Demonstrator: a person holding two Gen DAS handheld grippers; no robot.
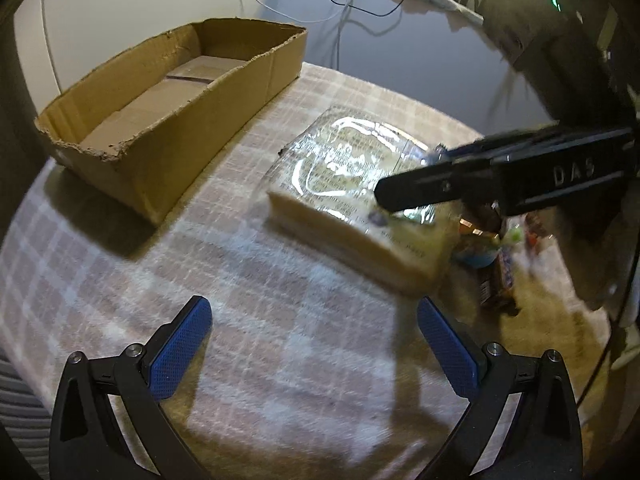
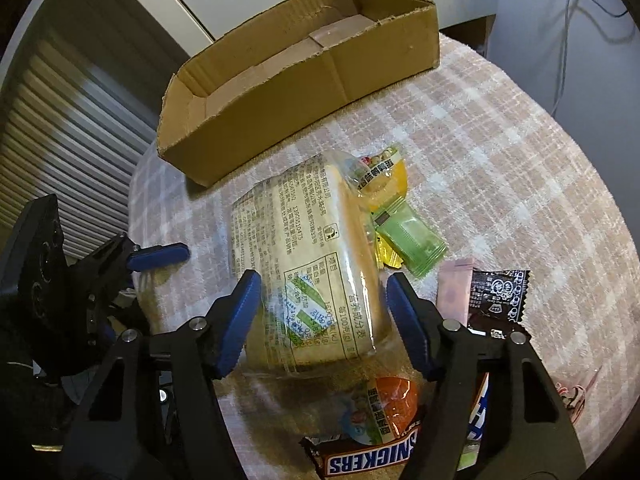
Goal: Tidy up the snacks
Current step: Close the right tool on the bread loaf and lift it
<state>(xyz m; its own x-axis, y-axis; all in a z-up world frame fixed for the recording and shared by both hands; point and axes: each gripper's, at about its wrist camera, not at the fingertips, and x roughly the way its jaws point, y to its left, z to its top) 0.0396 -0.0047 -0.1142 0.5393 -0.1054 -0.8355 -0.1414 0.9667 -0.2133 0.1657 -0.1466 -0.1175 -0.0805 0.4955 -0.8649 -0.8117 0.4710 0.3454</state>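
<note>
A clear-wrapped bread pack (image 2: 308, 264) lies on the checked tablecloth, also in the left wrist view (image 1: 352, 200). My right gripper (image 2: 324, 286) is open, its blue pads on either side of the pack's near end, apart from it. It shows from the side in the left wrist view (image 1: 404, 196). My left gripper (image 1: 314, 320) is open and empty above bare cloth, short of the pack; it shows at the left of the right wrist view (image 2: 160, 256). An open, empty cardboard box (image 2: 288, 88) stands behind the pack, also in the left wrist view (image 1: 160, 120).
Small snacks lie around the pack: a yellow jelly cup (image 2: 380, 184), a green packet (image 2: 412, 240), a pink packet (image 2: 454, 292), a black packet (image 2: 498, 296), an orange jelly cup (image 2: 384, 404) and a Snickers bar (image 2: 368, 456). The round table's edge (image 2: 600, 208) curves at right.
</note>
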